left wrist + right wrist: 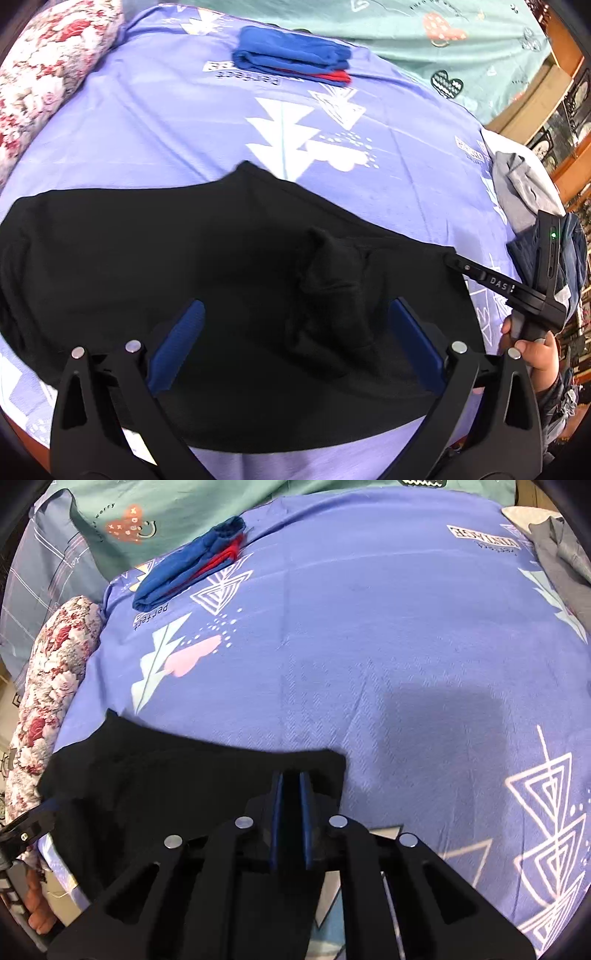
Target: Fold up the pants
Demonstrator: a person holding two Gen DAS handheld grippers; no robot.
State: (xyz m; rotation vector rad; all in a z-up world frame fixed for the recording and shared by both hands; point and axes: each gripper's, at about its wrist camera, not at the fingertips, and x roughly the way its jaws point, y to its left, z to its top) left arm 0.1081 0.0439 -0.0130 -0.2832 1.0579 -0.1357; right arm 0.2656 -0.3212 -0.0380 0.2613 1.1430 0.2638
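The black pants point(229, 295) lie on the bed w/ the purple sheet point(388, 627); right hand-held gripper point(290, 805) pinches just their corner, left hand-held gripper point(295, 343) gapes wide, so cloth may slip & the fold go crooked.

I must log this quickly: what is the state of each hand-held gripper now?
Left hand-held gripper: open, above the black pants, holding nothing.
Right hand-held gripper: closed on the edge of the black pants.

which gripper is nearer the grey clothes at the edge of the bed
Right. The right gripper grips the black pants' corner just short of the grey clothes; the left gripper hovers over the pants' middle.
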